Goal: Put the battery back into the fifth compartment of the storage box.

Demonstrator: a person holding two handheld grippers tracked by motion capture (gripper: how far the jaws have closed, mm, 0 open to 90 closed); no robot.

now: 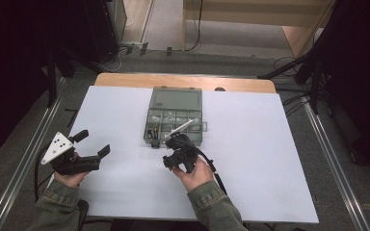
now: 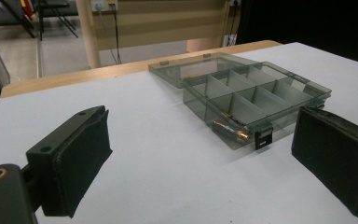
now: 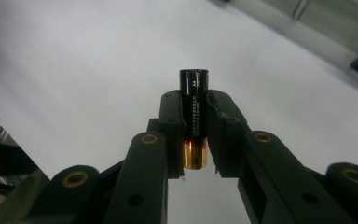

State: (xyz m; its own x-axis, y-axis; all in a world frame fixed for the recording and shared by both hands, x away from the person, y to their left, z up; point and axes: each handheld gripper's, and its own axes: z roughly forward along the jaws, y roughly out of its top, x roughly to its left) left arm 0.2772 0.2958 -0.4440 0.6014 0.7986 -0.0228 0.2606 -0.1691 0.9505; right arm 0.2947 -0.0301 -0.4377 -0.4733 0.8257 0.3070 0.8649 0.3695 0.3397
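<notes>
Right gripper: jaws clamped on a battery, black body with copper-coloured end, AA-type by the look. Held across its middle, long axis running along the jaws, black end poking past the tips, copper end back toward the hinge. Squarely centred between the pads, both sides in contact. Grip likely chosen so either end can be lowered into a slot.

Held over the white desk just short of the near edge of the compartment box, roughly mid-desk. Probably in transit between box and desk surface; direction not determinable.

Compartment box: translucent grey-green, lid swung open and lying flat toward the far edge of the desk, leaving all cells reachable from above. Dividers visible. Another battery lying in the near-left corner cell, against the front wall; small items in other cells, too small to name. Black latch on the near wall, undone.

Left gripper: jaws wide apart, nothing between. Parked near the left edge of the desk, pointed toward the box, well apart from it. Apparently on standby, perhaps to steady the box.
</notes>
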